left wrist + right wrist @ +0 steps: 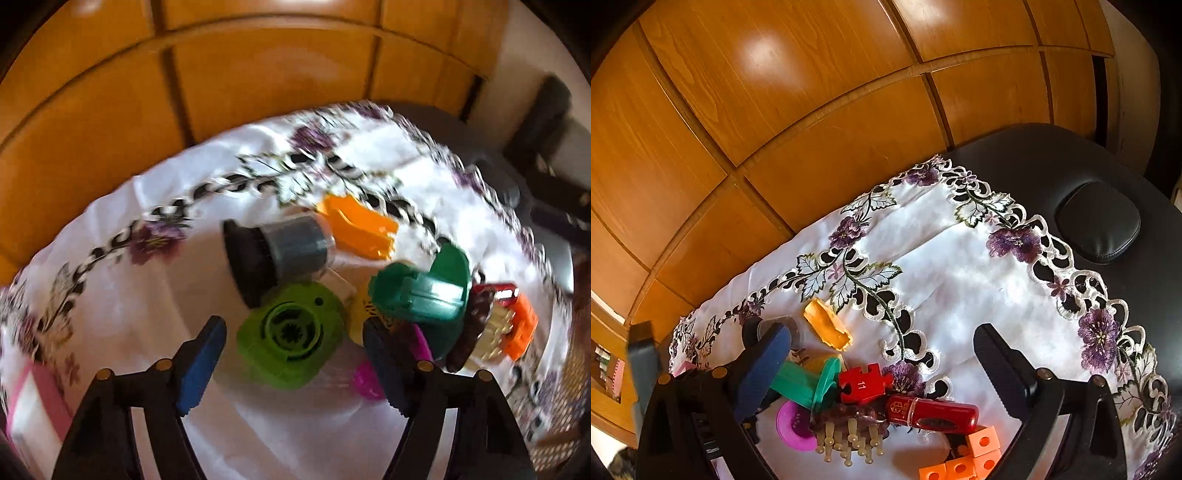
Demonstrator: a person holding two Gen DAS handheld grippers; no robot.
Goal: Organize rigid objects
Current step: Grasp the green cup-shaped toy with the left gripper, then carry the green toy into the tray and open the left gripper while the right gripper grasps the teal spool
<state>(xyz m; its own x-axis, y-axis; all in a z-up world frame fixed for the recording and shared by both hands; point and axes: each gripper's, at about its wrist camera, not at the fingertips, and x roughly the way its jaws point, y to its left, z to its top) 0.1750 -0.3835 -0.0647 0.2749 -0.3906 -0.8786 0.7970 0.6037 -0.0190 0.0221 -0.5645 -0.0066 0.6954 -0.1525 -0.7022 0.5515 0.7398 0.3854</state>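
A white cloth [960, 280] embroidered with purple flowers and cutwork edging covers part of a dark padded worktop [1071, 158], which has a black cushion [1099, 221] set into it. Behind stands a wall of glossy orange-brown wood panels [775, 110]. On the cloth lies a loose heap of toys: a light green block [291, 339], a grey cylinder [295, 245], an orange piece [358, 225], a dark green piece [421, 295], a red puzzle piece [864, 382], a red tube [931, 410] and orange cubes [971, 458]. The left gripper [295, 369] has its fingers spread wide either side of the block, holding nothing. The right gripper [886, 373] also gapes wide over the heap, empty.
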